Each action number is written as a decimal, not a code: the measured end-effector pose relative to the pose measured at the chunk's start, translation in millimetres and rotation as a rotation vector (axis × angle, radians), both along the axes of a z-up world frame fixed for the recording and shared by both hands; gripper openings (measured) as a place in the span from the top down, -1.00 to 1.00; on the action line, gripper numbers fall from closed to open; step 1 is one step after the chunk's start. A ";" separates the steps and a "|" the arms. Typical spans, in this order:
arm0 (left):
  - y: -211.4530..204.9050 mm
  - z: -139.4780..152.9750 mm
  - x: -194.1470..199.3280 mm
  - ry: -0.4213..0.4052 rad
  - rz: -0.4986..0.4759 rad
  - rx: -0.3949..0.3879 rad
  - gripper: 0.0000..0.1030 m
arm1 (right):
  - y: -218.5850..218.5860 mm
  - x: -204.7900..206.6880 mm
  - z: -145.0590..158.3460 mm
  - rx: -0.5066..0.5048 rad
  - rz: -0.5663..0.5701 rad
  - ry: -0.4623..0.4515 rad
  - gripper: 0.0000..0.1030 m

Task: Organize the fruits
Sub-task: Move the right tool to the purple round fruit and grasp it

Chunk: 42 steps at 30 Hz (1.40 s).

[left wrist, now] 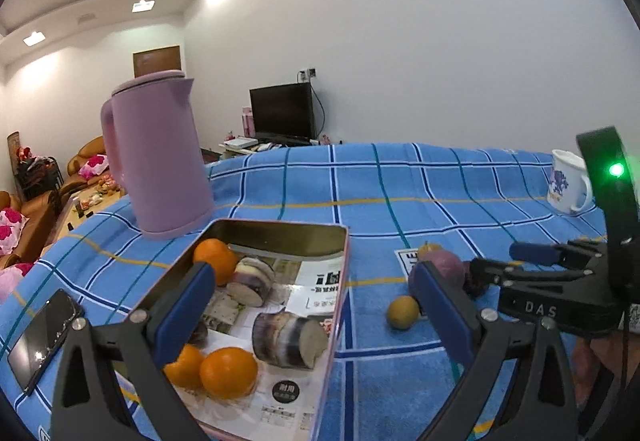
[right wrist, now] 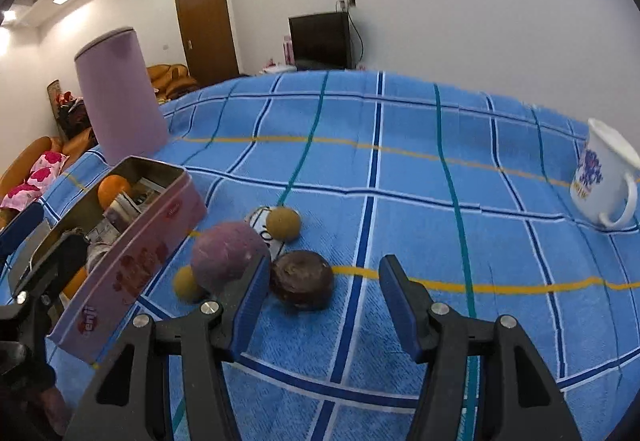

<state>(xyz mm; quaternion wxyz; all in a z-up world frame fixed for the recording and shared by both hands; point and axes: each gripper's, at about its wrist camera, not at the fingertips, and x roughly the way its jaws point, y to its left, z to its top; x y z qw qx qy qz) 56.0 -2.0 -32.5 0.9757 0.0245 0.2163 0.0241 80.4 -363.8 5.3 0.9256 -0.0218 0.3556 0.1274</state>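
Blue checked cloth covers the desk; the right gripper [right wrist: 324,301] hangs parted and empty, a dark brown fruit [right wrist: 302,281] just beside its left finger. The left gripper [left wrist: 316,305] gapes wide, empty, over the tin box [left wrist: 340,281].

Blue plaid tablecloth [right wrist: 400,169], tin [right wrist: 132,261], kettle [left wrist: 156,157], mug [right wrist: 600,181], loose fruits [right wrist: 302,281]

White walls [left wrist: 400,21] and a white ceiling with recessed lights [left wrist: 143,5] enclose the room. A brown wooden door [right wrist: 206,27] stands in the far wall. A dark television [left wrist: 283,113] sits on a low stand, and orange sofas [left wrist: 28,217] with pink flowered cushions line the left side.
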 end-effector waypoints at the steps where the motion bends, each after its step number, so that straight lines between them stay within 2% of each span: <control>1: 0.9 -0.1 1.7 0.005 0.007 0.007 -0.97 | 0.1 2.3 -2.1 0.001 0.005 0.018 -0.14; 4: 8.2 -1.4 3.9 0.018 0.018 -0.016 -0.97 | 1.1 8.4 -8.2 0.011 0.014 0.058 -0.13; 9: 5.3 -0.9 3.7 0.017 -0.006 -0.018 -0.97 | -6.2 16.1 -13.4 0.108 0.041 0.109 -0.13; 14: 6.0 -2.2 4.2 0.021 -0.018 -0.020 -0.97 | -0.9 14.7 -11.6 0.099 0.060 0.106 -0.03; 19: 18.7 -3.1 9.5 0.031 0.013 -0.017 -0.97 | 0.4 16.4 -13.2 0.104 0.070 0.120 -0.03; 22: 28.7 -2.6 10.6 0.028 0.034 -0.034 -0.97 | 4.9 4.9 -3.2 0.046 0.027 0.032 -0.02; 27: 36.4 -3.9 11.8 0.028 0.049 -0.048 -0.97 | 22.0 -6.9 9.5 0.104 0.117 -0.062 -0.03; 34: 36.1 -3.6 8.0 0.023 0.028 -0.056 -0.97 | 50.0 6.8 5.3 0.071 0.177 -0.017 -0.04; 37: 36.8 -4.4 7.7 0.028 0.016 -0.065 -0.97 | 57.8 13.3 -1.6 0.062 0.195 0.037 -0.05; 42: 37.8 -3.8 8.3 0.030 0.015 -0.075 -0.97 | 57.2 15.9 -3.7 0.078 0.191 0.045 -0.03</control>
